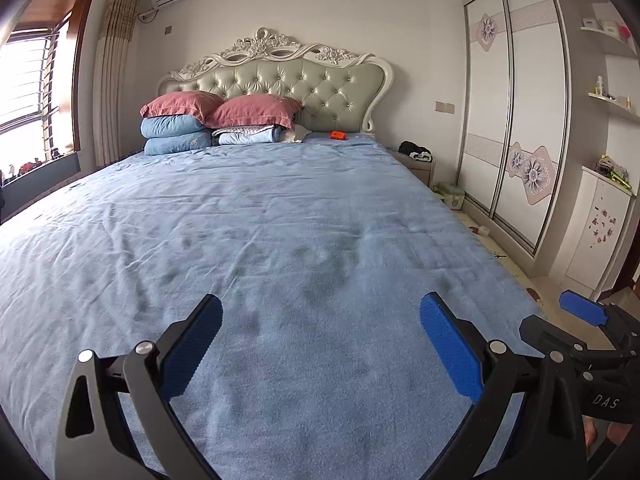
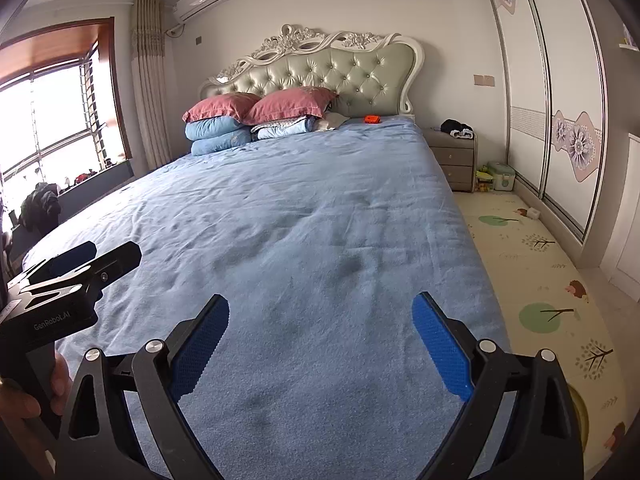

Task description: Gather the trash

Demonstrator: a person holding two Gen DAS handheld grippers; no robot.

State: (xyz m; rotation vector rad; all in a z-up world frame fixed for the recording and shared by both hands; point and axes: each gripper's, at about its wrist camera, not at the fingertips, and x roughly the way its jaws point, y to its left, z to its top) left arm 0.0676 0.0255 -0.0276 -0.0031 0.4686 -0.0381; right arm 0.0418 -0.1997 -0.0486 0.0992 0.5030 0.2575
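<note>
Left wrist view: the left tool [image 1: 320, 344] hangs with its jaws spread wide and empty over the blue bed [image 1: 256, 216]. Beside it at 3 o'clock, the right tool [image 2: 320, 340] gapes the same. A small orange thing [image 1: 338, 135] lies far off at 12 o'clock, near the headboard [image 1: 320, 84].

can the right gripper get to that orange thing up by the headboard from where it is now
Probably not yet: the open right gripper hovers near the foot of the bed, the orange object lies far off; nothing blocks the way.
</note>
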